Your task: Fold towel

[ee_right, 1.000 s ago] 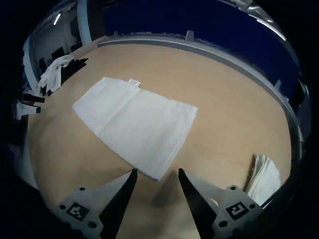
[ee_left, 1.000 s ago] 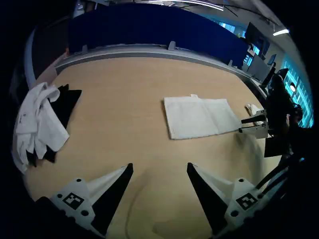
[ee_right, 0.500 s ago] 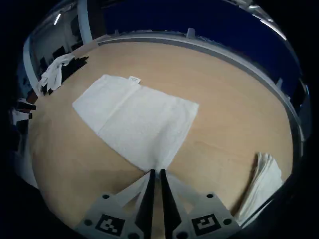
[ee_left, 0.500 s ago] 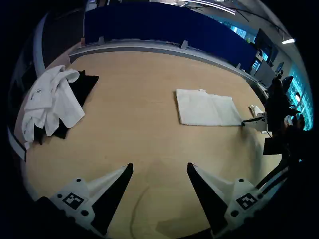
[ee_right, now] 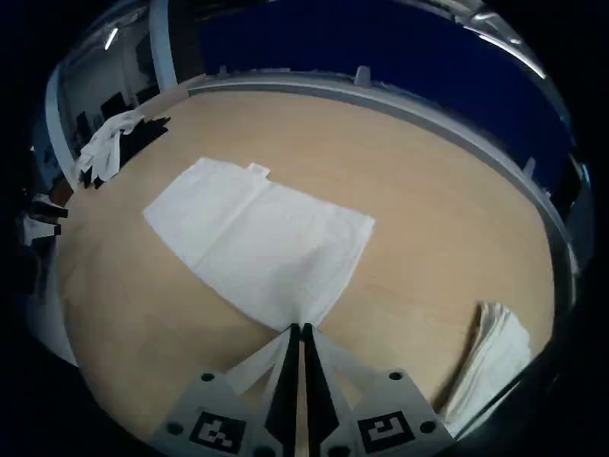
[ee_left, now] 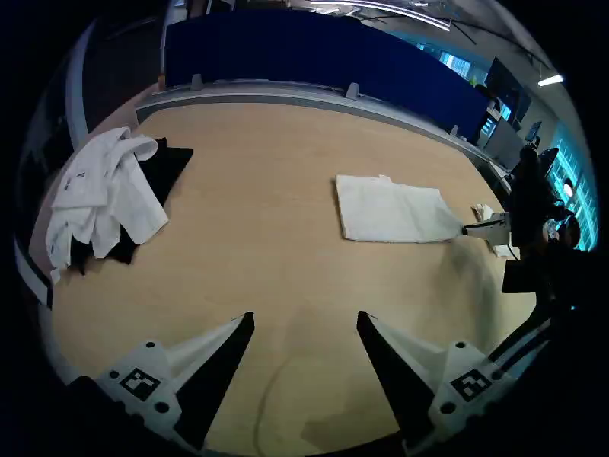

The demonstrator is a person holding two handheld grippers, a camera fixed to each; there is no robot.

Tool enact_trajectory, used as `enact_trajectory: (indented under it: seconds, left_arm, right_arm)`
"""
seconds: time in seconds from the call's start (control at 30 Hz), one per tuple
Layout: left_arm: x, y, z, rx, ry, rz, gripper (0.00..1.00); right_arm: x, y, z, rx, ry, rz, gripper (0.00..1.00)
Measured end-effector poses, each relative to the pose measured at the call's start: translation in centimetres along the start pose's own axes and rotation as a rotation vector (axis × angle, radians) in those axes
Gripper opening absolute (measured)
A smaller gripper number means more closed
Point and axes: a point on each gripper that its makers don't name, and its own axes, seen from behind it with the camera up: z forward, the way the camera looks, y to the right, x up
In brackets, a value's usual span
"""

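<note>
Right gripper view put our right gripper point(ee_right: 303, 335) nearest — clenched on the near corner of the towel point(ee_right: 259, 244), which lay flat on the table point(ee_right: 426, 175). Our left gripper point(ee_left: 303, 314) hung spread and empty, well short of the towel; a clothes heap point(ee_right: 106, 145) lay beyond it. We judged this fold barely begun — corner gripped, nothing turned over yet.

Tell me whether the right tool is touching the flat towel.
Touching. The right gripper view shows the right tool pinching a corner of the towel between both fingers.
</note>
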Motion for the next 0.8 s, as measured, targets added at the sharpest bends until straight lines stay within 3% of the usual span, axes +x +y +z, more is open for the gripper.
enact_trajectory:
  seconds: [0.2, 0.5, 0.8]
  left_arm:
    - [0.0, -0.6, -0.9, 0.012, 0.019, -0.013, 1.0]
    - [-0.3, -1.1, -2.0, 0.025, 0.039, -0.04, 1.0]
    - [-0.6, -1.0, -2.9, 0.023, 0.056, -0.063, 1.0]
  right_arm:
    - [3.7, -0.4, -1.5, 0.006, 0.068, -0.008, 0.04]
    - [9.9, -2.5, -3.7, 0.028, 0.164, -0.068, 0.04]
    - [10.8, -2.7, -3.2, 0.023, 0.146, -0.11, 0.04]
